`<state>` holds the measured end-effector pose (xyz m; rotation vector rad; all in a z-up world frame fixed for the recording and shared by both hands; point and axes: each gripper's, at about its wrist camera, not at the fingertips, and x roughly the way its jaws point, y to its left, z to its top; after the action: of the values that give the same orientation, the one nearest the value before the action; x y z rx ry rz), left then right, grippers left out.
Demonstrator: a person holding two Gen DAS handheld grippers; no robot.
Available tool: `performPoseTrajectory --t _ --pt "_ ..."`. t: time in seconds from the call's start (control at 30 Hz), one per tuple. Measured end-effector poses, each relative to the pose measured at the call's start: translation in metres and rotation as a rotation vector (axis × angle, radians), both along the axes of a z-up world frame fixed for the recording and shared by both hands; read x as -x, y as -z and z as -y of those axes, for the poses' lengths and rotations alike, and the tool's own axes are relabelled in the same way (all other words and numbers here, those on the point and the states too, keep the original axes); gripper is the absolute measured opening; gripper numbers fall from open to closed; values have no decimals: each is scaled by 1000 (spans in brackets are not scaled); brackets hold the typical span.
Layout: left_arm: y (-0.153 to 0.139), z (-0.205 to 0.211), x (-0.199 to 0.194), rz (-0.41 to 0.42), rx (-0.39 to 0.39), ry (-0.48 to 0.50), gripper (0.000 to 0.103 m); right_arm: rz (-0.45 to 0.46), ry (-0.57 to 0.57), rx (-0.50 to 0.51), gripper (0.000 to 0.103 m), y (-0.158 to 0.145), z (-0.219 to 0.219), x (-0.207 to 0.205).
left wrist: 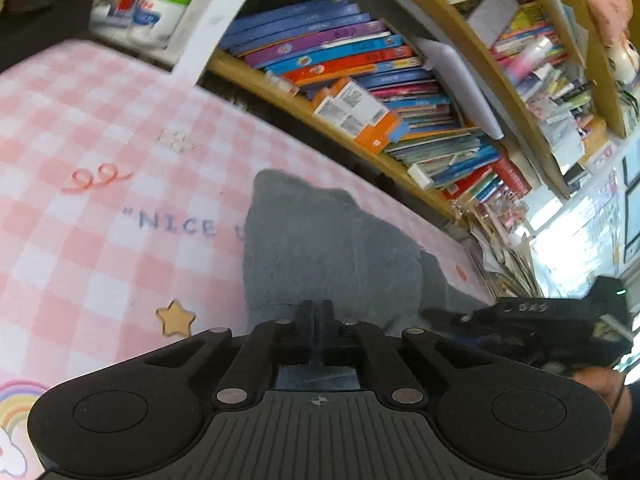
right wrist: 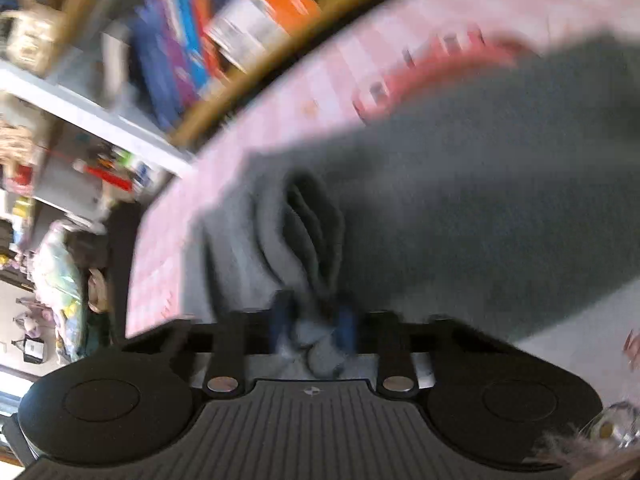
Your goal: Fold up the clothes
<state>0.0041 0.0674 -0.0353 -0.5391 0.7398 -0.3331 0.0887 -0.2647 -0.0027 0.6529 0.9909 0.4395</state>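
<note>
A grey garment [left wrist: 320, 248] lies on a pink checked cloth [left wrist: 100, 200] that covers the table. My left gripper [left wrist: 318, 312] is shut, its fingers pressed together at the garment's near edge; whether cloth is pinched between them is hard to tell. In the right wrist view, which is motion-blurred, my right gripper [right wrist: 314, 320] is shut on a bunched fold of the grey garment [right wrist: 460, 208], which spreads away to the right over the pink cloth [right wrist: 320, 80]. The right gripper also shows in the left wrist view [left wrist: 520, 328], low at the right.
A wooden bookshelf [left wrist: 360, 80] packed with books runs along the far side of the table. It also shows in the right wrist view [right wrist: 200, 40]. The pink cloth has printed letters and a star [left wrist: 175, 318]. Cluttered shelves and floor items [right wrist: 60, 240] lie beyond the table's edge.
</note>
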Motion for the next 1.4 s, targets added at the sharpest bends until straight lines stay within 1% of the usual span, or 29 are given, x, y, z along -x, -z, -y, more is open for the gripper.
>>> performPoseTrajectory --t 0.07,0.1,0.17,0.2,0.27,0.3,0.37,0.4,0.43,0.5,0.57,0.63,0.7,0.73,0.77,0.8,0.83,0.87,0.9,0.93,0.97,1.0,1.07,1.1,1.2,1.27,1.3,1.37,1.4 --pt "-4 9 -2 18 -58 22 0 121 -3 -29 8 -17 5 8" --pt "-3 13 -4 17 -84 36 0 151 -15 -7 8 -22 4 11" --pt "1 19 -6 14 -116 63 0 116 -44 96 8 -17 -4 8" --pt "3 18 -7 6 -112 68 0 78 -49 132 10 -7 -6 5" --pt "5 18 -8 -3 -107 70 0 8 -54 190 16 12 -10 1" --pt "4 17 -8 -6 -104 69 0 -6 -33 167 21 15 -6 2" --pt "1 17 -5 2 -102 61 1 -13 -23 141 25 13 -1 2" --pt "-2 16 -2 16 -98 51 2 -2 -25 143 29 10 0 4" --pt "-5 15 1 32 -92 40 2 8 -25 134 37 7 1 6" --pt "-10 13 3 62 -79 27 2 23 -24 118 46 3 4 10" --pt "-14 12 4 83 -66 24 2 -8 -31 110 52 9 2 8" --pt "-11 14 2 60 -84 41 2 -40 -37 102 55 14 0 5" --pt "-5 17 -2 21 -103 53 2 -68 -43 95 55 20 -3 3" --pt "0 18 -4 -3 -108 55 2 -68 -44 95 53 21 -6 1" --pt "2 16 -4 -4 -88 48 2 -69 -48 97 44 22 -9 0" --pt "1 15 -3 4 -89 42 2 -62 -60 101 36 21 -11 -2" --pt "0 15 -2 11 -91 35 2 -38 -67 111 30 16 -14 -1" --pt "-2 14 -1 18 -93 29 2 -6 -74 114 29 12 -15 1" --pt "-3 13 -1 26 -95 24 2 54 -78 94 27 4 -14 6" --pt "-3 14 0 30 -99 26 2 105 -81 76 26 -2 -12 10" --pt "-2 14 0 25 -94 28 2 120 -76 68 26 -4 -10 11" --pt "0 14 -1 17 -83 31 2 105 -69 82 26 -2 -10 10" --pt "3 15 -2 8 -78 39 2 15 -67 127 28 14 -10 5" --pt "3 16 -3 7 -79 47 3 -23 -65 138 31 22 -9 4" --pt "2 16 -1 8 -86 49 4 -34 -53 108 35 27 -4 5" --pt "0 14 -1 13 -73 35 6 -23 -60 122 38 25 -4 7" --pt "-2 12 -1 18 -66 26 8 -20 -62 126 39 24 -4 8" --pt "-3 9 -1 29 -39 12 20 -17 -63 129 40 22 -4 11" --pt "-4 7 -2 34 -22 6 23 -16 -61 129 41 22 -3 12"
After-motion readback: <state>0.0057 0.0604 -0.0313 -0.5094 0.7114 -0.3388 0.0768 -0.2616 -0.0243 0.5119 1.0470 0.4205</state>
